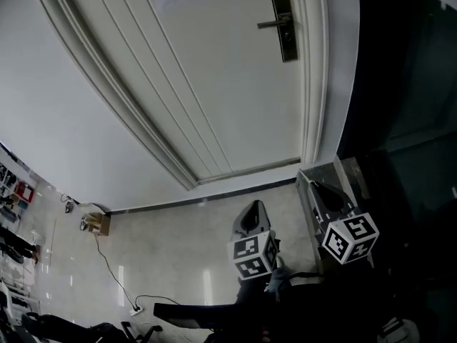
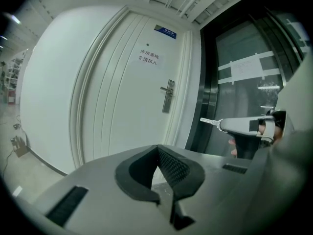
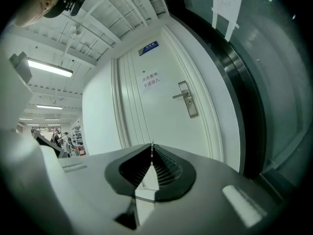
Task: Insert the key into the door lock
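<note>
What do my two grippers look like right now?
The left gripper and right gripper are light grey moulded shells with black ribbed pads. Each carries a white cube printed with black square markers: left cube, right cube.

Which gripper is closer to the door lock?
Right. The right gripper, pinching the key, is ahead, pointing toward the door lock. The left gripper sits beside it, farther back from the lock.

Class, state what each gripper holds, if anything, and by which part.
The right gripper holds the key by its head end, blade sticking out forward. The left gripper holds nothing; its jaws are shut.
</note>
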Demonstrator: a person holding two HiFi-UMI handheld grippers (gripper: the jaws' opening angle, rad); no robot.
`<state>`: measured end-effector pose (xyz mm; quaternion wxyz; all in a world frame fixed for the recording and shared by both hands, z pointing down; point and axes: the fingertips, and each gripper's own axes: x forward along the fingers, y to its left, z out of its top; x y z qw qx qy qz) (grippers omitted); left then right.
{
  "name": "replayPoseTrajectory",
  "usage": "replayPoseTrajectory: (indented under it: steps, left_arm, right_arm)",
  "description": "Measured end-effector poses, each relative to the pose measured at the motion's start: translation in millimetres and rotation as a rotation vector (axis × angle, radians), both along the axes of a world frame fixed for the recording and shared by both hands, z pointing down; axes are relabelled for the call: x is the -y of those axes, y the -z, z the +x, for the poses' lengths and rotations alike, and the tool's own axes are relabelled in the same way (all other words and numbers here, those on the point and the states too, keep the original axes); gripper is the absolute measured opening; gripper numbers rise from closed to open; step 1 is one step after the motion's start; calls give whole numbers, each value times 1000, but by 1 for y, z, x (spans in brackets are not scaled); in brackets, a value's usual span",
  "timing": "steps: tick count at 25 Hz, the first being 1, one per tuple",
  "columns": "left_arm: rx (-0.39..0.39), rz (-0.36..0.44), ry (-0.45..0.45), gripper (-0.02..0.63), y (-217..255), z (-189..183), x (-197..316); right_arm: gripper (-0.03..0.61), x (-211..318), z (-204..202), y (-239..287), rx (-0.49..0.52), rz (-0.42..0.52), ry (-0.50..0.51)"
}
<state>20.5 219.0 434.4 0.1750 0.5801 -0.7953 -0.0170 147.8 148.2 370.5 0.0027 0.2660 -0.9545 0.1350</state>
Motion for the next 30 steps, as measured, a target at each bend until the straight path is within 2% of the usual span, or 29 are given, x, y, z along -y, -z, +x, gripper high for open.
replayPoseTrajectory:
  steps: [8, 13, 22, 30]
  left_arm:
    - [9, -6, -38, 2, 4, -77, 67]
    - [2, -5, -74, 2, 4, -112, 98]
    - [-5, -11, -107, 2, -10, -139, 138]
    - [-22, -21, -69, 2, -20, -165, 191]
  right_arm:
    - [12, 63, -73, 6, 12, 2, -38]
    - [14, 90, -106, 4, 17, -4, -75]
    - [14, 122, -132, -11, -30, -16, -100]
    - [13, 183, -162, -17, -31, -16, -70]
